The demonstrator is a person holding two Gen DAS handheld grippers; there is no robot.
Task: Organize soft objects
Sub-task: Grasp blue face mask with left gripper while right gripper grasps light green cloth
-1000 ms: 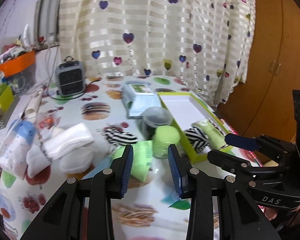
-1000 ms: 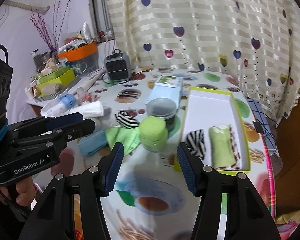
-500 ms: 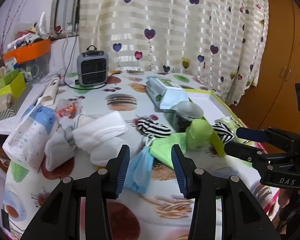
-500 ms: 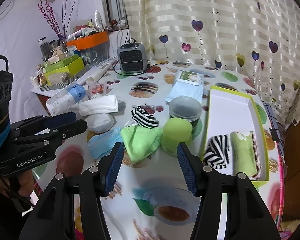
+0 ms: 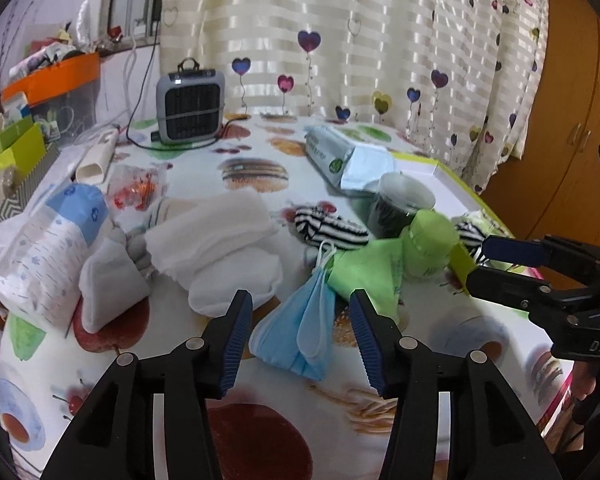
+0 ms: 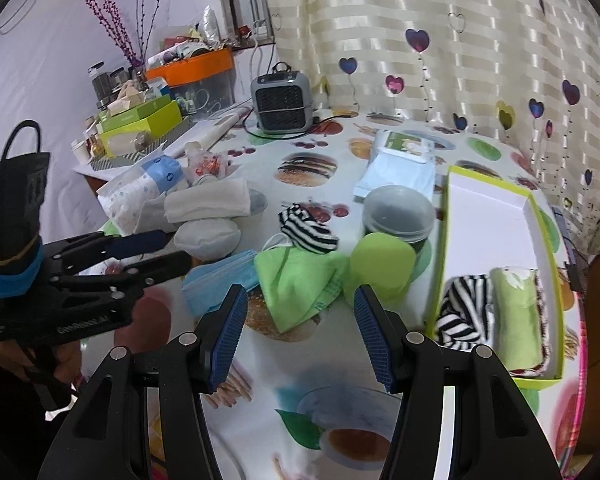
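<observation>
A blue face mask (image 5: 300, 336) lies on the printed tablecloth, right ahead of my left gripper (image 5: 300, 334), whose jaws are opening with nothing pressed between them. Beside it lies a green mask (image 6: 300, 284), framed by my open right gripper (image 6: 298, 334), which holds nothing. A striped black-and-white sock (image 6: 306, 230) sits behind the masks. White folded cloths (image 5: 216, 232) and grey-white socks (image 5: 108, 284) are heaped at the left. The yellow-green box (image 6: 540, 216) holds a striped roll (image 6: 460, 308) and a green roll (image 6: 516, 320).
A green jar (image 6: 382, 266) and a dark lidded tub (image 6: 398, 212) stand beside the box. A wipes pack (image 6: 400, 160), a grey heater (image 6: 282, 102), a tissue pack (image 5: 48, 256) and cluttered boxes (image 6: 140, 124) fill the back and left. A wooden cupboard (image 5: 572, 120) is at the right.
My left gripper moved left and down, from the green jar to the blue mask, and its jaws widened. The right gripper drifted left, now framing the green mask.
</observation>
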